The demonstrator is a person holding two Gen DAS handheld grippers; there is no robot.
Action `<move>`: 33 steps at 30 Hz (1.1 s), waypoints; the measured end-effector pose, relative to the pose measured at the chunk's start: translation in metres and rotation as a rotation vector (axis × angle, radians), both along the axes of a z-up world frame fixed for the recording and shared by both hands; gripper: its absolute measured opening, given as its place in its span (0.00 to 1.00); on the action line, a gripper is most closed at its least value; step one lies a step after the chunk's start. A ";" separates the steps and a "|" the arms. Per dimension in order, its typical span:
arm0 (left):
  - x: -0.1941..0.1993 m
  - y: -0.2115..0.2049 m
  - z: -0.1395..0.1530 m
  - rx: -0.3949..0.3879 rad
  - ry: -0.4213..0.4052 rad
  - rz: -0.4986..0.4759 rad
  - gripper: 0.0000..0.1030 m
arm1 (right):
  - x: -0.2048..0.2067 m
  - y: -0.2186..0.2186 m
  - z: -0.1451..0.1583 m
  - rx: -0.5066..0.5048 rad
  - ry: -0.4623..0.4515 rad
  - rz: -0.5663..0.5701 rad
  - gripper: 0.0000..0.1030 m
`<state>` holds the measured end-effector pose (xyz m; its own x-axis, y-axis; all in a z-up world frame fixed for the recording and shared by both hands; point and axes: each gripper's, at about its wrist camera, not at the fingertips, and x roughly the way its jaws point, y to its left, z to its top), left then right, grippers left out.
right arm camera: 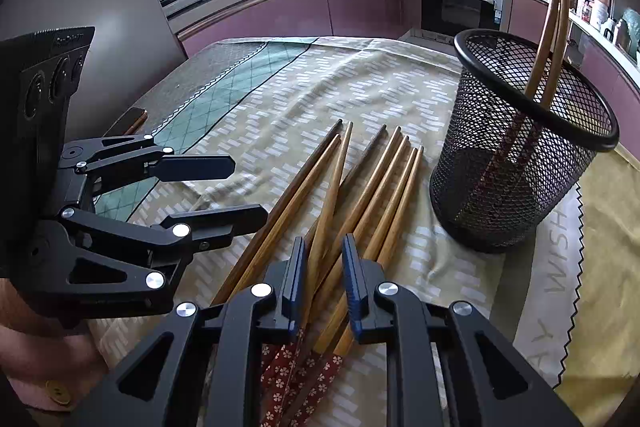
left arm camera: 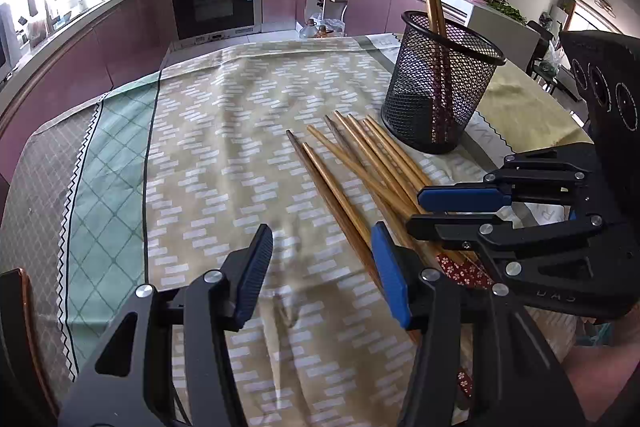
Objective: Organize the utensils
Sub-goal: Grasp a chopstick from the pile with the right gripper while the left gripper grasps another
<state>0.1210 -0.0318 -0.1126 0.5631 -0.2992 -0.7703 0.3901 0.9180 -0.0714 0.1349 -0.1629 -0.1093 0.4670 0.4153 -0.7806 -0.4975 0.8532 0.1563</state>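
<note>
Right gripper point(right arm camera: 322, 259) is held low, jaws parted astride chopsticks point(right arm camera: 332, 187); left gripper point(left arm camera: 322, 247) hovers released. Floral handles are seen only from the right wrist.

Right gripper point(right arm camera: 322, 259) low over loose chopsticks point(right arm camera: 360, 195) fanned on patterned tablecloth point(right arm camera: 280, 99), jaws parted, one stick between fingers. Black mesh holder point(right arm camera: 516, 163) ahead-right, two chopsticks point(right arm camera: 554, 27) upright inside. Left gripper point(right arm camera: 248, 191) to the left, jaws apart, holding nothing.
</note>
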 end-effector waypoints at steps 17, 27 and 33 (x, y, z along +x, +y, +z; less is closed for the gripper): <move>0.011 -0.008 -0.008 -0.010 0.045 -0.030 0.33 | 0.000 -0.039 -0.002 0.147 0.076 -0.091 0.06; 0.011 -0.006 -0.007 0.013 0.055 -0.037 0.21 | -0.010 -0.061 -0.006 0.139 0.084 -0.134 0.06; 0.012 -0.002 -0.006 0.033 0.055 -0.025 0.29 | -0.007 -0.067 -0.009 0.120 0.084 -0.153 0.06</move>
